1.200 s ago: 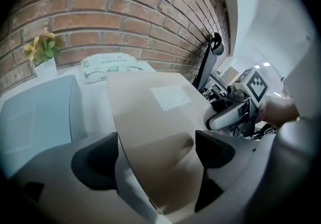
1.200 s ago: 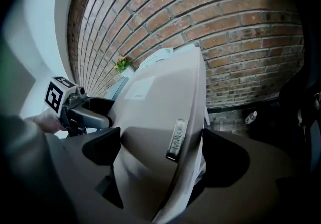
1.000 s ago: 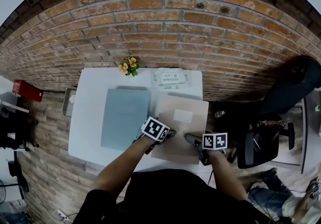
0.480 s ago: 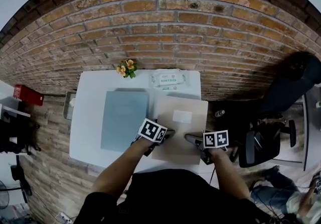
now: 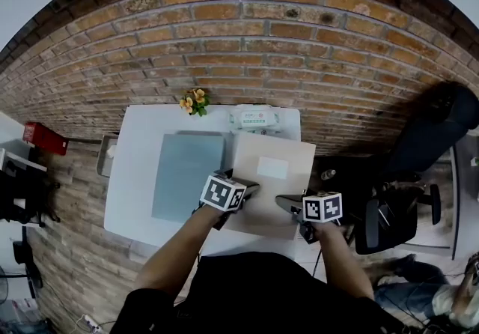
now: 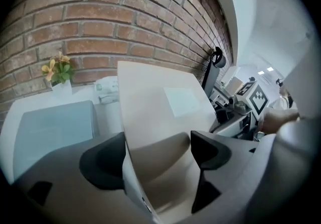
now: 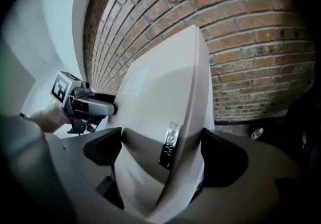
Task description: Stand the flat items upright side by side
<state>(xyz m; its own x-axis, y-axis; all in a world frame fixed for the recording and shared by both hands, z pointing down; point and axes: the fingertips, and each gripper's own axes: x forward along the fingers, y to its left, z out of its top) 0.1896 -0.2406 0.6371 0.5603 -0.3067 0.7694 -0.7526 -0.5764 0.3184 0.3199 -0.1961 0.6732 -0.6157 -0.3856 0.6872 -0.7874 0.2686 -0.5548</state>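
On the bench (image 5: 127, 183), grey folder (image 5: 187, 175) is lying flat; right tool (image 7: 160, 150) is pinching the beige folder (image 5: 273, 175), left tool (image 6: 158, 152) closing around it.

Beige folder (image 5: 288, 175), blue-grey folder (image 5: 187, 175), white table (image 5: 131, 168), red-brown brick wall (image 5: 239, 40), yellow flowers (image 5: 194, 99)

Soft, even light fills every view, bright on the white surface (image 5: 131, 175) and brick wall (image 5: 239, 40), with faint shadows. Fisheye distortion bows the brick courses, corners go black, and the tan folder's (image 6: 150, 102) near edge is blurred and shaded.
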